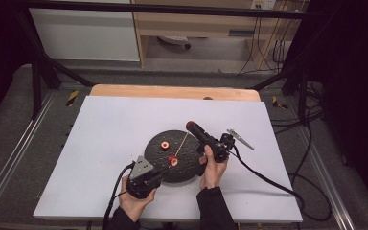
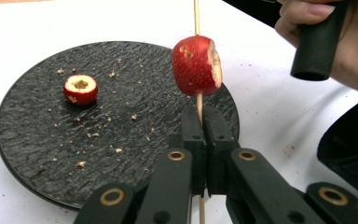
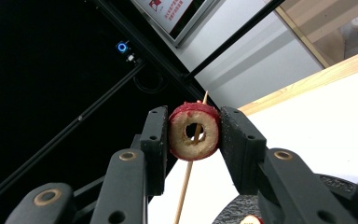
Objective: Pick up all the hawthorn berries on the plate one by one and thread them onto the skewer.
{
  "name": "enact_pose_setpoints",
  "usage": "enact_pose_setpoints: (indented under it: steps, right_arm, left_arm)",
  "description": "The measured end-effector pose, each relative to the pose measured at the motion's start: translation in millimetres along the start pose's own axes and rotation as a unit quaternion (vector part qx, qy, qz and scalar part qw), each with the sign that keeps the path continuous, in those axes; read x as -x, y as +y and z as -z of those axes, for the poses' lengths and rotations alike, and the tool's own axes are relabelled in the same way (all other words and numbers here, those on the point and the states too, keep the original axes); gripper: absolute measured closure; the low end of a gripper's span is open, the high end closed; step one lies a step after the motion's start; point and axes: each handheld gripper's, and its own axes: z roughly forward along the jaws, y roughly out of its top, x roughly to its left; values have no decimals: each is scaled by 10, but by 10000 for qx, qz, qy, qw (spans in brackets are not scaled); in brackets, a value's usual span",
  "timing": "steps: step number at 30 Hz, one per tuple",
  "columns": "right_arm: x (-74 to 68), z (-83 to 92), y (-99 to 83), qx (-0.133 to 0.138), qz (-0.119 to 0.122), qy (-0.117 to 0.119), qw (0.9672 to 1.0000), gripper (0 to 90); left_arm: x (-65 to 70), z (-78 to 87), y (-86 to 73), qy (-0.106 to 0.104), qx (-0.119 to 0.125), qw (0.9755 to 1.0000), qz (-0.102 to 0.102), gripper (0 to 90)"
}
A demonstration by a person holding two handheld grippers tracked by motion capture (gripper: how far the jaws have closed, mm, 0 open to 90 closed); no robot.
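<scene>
A: What is gripped by the left tool (image 2: 200,122)?
B: A wooden skewer (image 2: 196,16), threaded through one hawthorn (image 2: 196,65) above the black plate (image 2: 42,154).
A: And the right tool (image 3: 193,135)?
B: A cored hawthorn ring (image 3: 194,132) is clamped around the skewer tip.

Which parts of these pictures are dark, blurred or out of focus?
High view: the corners fall to black and the white table is evenly lit. Left gripper view: the fruit on the stick is sharp, the jaws slightly soft. Right gripper view: the left half is dark and the fruit ring is sharp.
</scene>
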Motion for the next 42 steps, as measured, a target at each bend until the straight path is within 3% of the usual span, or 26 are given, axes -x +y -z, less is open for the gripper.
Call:
enact_pose_setpoints:
  steps: [6, 14, 21, 25, 30, 42]
  right_arm:
    - [10, -9, -22, 19, -9, 24, 10000, 642]
    - [8, -13, -48, 57, -89, -10, 9999, 644]
    - [3, -4, -70, -152, -106, -49, 9998, 645]
    - [24, -18, -174, -371, -156, 12, 9992, 645]
    - [6, 16, -233, -495, 6, 6, 9988, 642]
    - [-19, 57, -298, -807, 140, 62, 9966, 639]
  left_arm:
    - [7, 23, -5, 49, 14, 9999, 120, 884]
    - [23, 0, -33, 152, 43, 9998, 102, 885]
    - [-7, -4, -3, 132, 76, 9998, 95, 886]
    - [-37, -24, 94, 134, 74, 9998, 129, 886]
    - [-53, -101, 170, 116, 30, 9999, 104, 885]
    - [-96, -203, 262, -4, 28, 10000, 83, 884]
